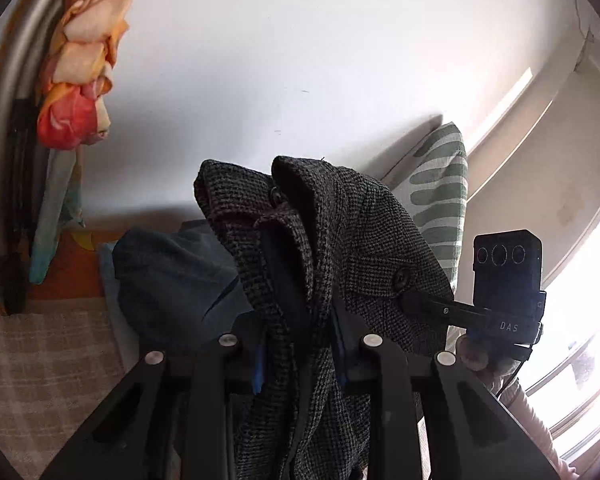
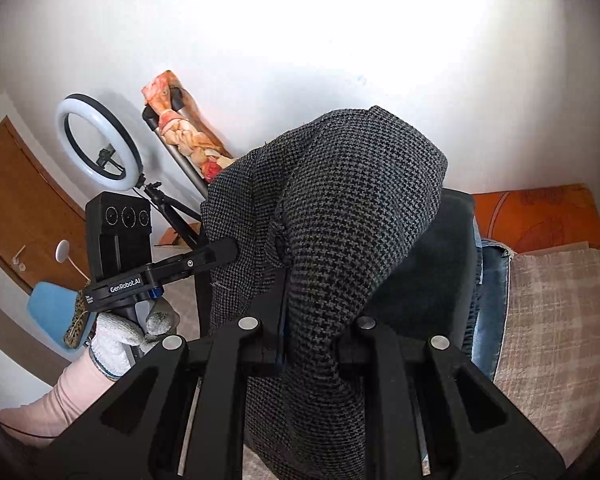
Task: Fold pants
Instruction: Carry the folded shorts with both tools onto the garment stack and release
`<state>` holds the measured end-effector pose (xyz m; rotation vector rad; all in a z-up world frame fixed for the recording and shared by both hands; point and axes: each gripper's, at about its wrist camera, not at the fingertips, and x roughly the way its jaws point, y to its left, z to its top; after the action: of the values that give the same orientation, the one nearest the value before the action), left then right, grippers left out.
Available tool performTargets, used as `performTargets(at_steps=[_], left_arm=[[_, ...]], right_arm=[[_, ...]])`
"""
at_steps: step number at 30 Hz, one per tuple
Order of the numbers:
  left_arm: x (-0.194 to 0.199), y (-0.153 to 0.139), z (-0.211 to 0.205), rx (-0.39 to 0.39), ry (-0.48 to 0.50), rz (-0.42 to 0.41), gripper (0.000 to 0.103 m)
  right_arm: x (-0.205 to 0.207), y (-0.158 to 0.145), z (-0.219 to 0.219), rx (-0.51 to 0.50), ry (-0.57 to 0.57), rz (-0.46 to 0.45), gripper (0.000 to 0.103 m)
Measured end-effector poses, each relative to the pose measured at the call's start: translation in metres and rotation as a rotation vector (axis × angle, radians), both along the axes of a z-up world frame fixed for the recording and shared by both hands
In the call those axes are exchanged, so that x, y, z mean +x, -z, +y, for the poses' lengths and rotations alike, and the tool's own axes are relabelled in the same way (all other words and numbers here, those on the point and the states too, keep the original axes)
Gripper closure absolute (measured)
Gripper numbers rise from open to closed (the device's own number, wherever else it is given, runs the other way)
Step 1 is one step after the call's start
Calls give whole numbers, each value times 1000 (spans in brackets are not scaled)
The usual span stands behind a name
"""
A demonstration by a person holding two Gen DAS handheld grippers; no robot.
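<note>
The pants (image 1: 340, 248) are dark grey houndstooth cloth with black buttons, held up in the air between both grippers. My left gripper (image 1: 300, 320) is shut on a bunch of the waist cloth, which drapes over its fingers. My right gripper (image 2: 312, 312) is shut on another bunch of the same pants (image 2: 352, 216), which hang over and hide its fingertips. In the left wrist view the right gripper (image 1: 424, 304) pinches the cloth at the right side. In the right wrist view the left gripper (image 2: 224, 250) pinches it at the left.
A checked beige bed cover (image 2: 556, 320) lies below with dark blue folded clothes (image 1: 172, 280) and jeans (image 2: 492, 292) on it. A green striped pillow (image 1: 440, 200) leans on the wall. A ring light (image 2: 100, 140) on a tripod and a blue chair (image 2: 52, 308) stand at the left.
</note>
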<state>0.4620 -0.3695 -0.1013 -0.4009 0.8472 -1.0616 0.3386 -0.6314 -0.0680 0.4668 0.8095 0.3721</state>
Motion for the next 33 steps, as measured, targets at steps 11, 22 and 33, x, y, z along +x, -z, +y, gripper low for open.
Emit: performTargets(at_steps=[11, 22, 33], left_arm=[[25, 38, -9, 107, -20, 27, 80], [43, 48, -5, 246, -72, 48, 69], [42, 41, 19, 227, -69, 127, 44]], right_arm=[[36, 47, -8, 32, 36, 92, 76], [31, 63, -11, 39, 99, 142, 61], [2, 34, 0, -14, 159, 103, 32]])
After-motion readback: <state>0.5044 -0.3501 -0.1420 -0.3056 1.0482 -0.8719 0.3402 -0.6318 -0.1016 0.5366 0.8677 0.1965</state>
